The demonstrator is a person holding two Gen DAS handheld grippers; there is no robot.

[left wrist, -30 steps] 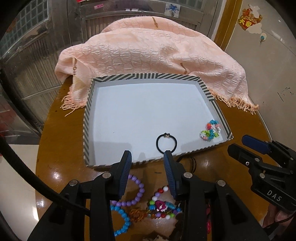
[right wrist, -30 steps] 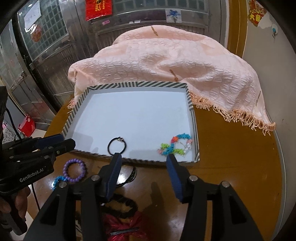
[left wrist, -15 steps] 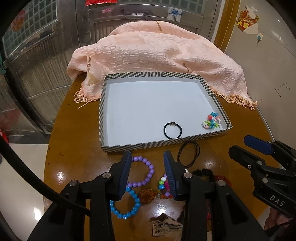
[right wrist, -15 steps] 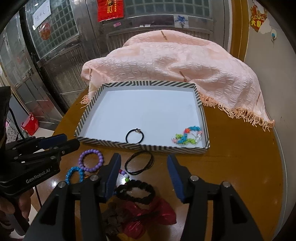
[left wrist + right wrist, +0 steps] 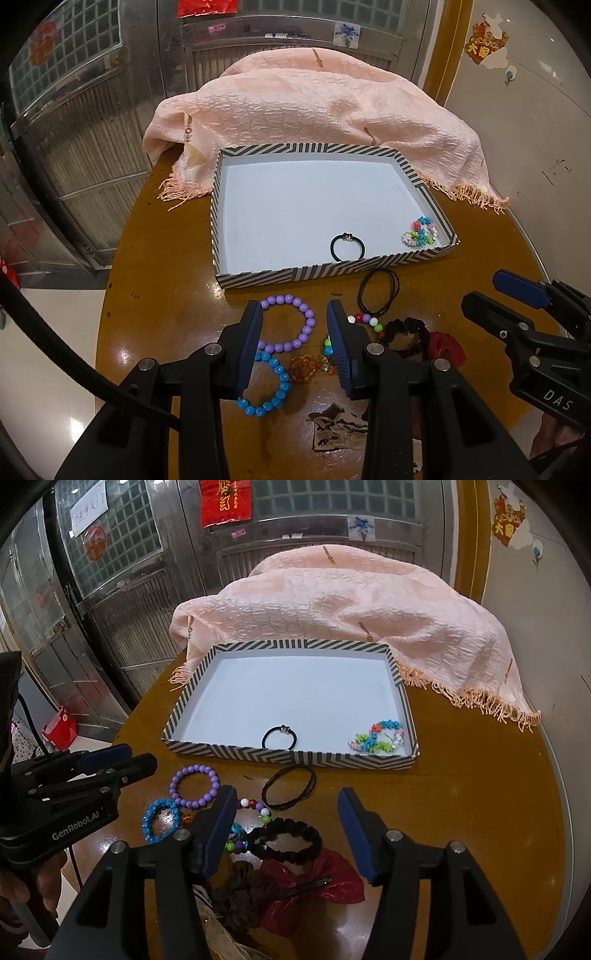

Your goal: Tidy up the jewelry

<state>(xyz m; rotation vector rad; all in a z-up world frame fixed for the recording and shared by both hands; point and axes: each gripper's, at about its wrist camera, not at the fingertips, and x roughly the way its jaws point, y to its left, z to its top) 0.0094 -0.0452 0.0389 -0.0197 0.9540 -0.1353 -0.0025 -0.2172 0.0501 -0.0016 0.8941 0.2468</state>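
A striped tray (image 5: 258, 277) (image 5: 236, 750) on the round wooden table holds a black hair tie (image 5: 347, 246) (image 5: 279, 736) and a multicoloured bead bracelet (image 5: 421, 232) (image 5: 376, 736). In front of the tray lie a purple bead bracelet (image 5: 306, 325) (image 5: 195, 785), a blue bead bracelet (image 5: 273, 387) (image 5: 159, 819), a thin black cord loop (image 5: 380, 291) (image 5: 290, 788), a mixed bead string (image 5: 255, 808), a black scrunchie (image 5: 406, 334) (image 5: 288, 840) and a red bow clip (image 5: 314, 890). My left gripper (image 5: 294, 332) is open above the purple bracelet. My right gripper (image 5: 286, 827) is open above the scrunchie. Both are empty.
A peach fringed shawl (image 5: 314, 107) (image 5: 351, 602) is heaped behind the tray at the table's far edge. A metal gate stands behind it. A brown scrunchie (image 5: 240, 890) and a scrap of paper (image 5: 340, 428) lie near the front edge.
Both grippers have pulled back from the tray toward the front of the table. More of the loose jewelry in front of the tray has come into view. Nothing was picked up.
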